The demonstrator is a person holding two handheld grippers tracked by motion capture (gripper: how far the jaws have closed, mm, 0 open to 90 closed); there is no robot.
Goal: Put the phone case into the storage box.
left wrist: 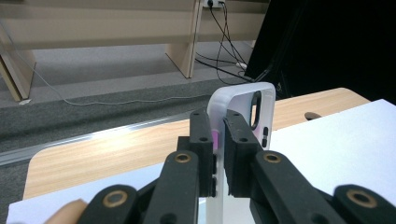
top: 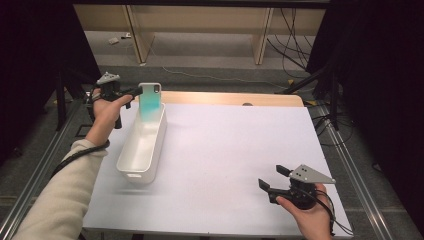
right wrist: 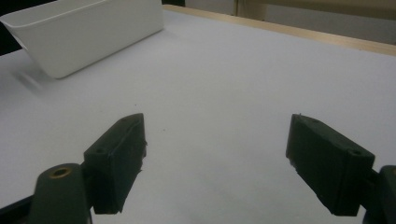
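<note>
The left gripper (top: pixel 134 92) is pinching a white-rimmed teal phone case (top: pixel 149 102), its fingers (left wrist: pixel 203 135) clamped on the case's edge, holding it upright over the far end of the long white plastic bin (top: pixel 129 162). Release is probably still pending; the case isn't inside yet. The right gripper (top: pixel 273 177) is idling on the bench (top: pixel 235 150), fingers (right wrist: pixel 116 158) spread with nothing between. Count: one case, one bin, two grippers.
</note>
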